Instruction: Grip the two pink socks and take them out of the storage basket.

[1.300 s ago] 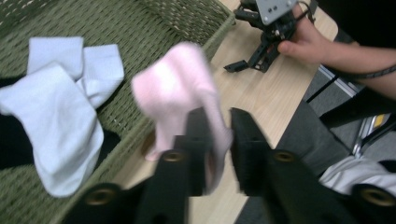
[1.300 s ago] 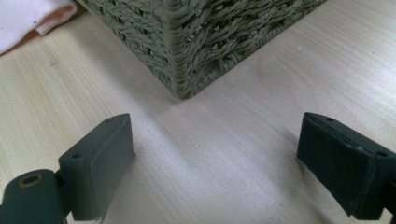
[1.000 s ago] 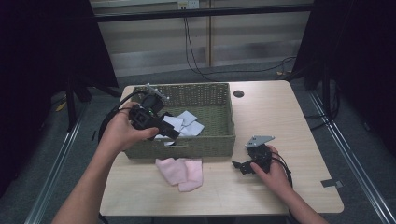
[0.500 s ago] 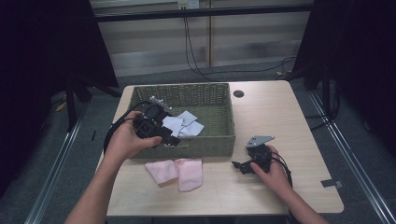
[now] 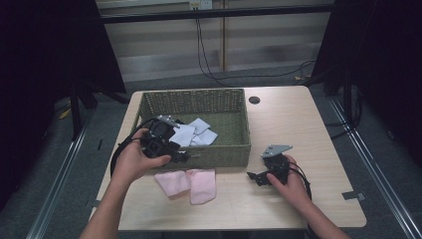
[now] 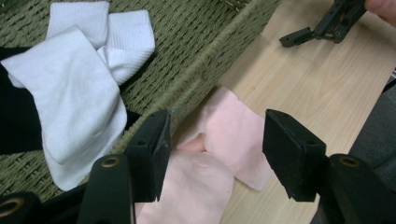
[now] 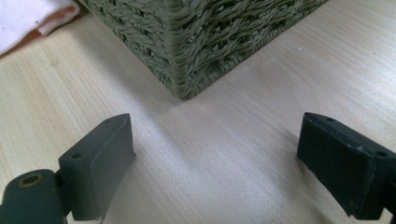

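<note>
A green woven basket [image 5: 221, 152] stands on the wooden table and holds white socks [image 5: 195, 132] [image 6: 79, 88] with a black cloth [image 6: 16, 116] beside them. Two pink socks [image 5: 191, 183] [image 6: 219, 140] lie on the table against the basket's front wall. My left gripper [image 5: 180, 155] [image 6: 215, 156] hovers open over that front wall, its jaws spanning the rim and the pink socks below, with nothing held. My right gripper [image 5: 254, 176] [image 7: 215, 163] rests open on the table to the right of the pink socks, facing the basket's corner [image 7: 180, 70], empty.
A round cable hole [image 5: 255, 100] sits in the table behind the basket's right end. Dark curtains and metal frame legs flank the table. Cables trail from both grippers. Bare tabletop [image 5: 298, 129] lies to the right of the basket.
My left gripper has pulled back from inside the basket toward its front wall and lowered, now empty over the pink socks. The right gripper has stayed put.
</note>
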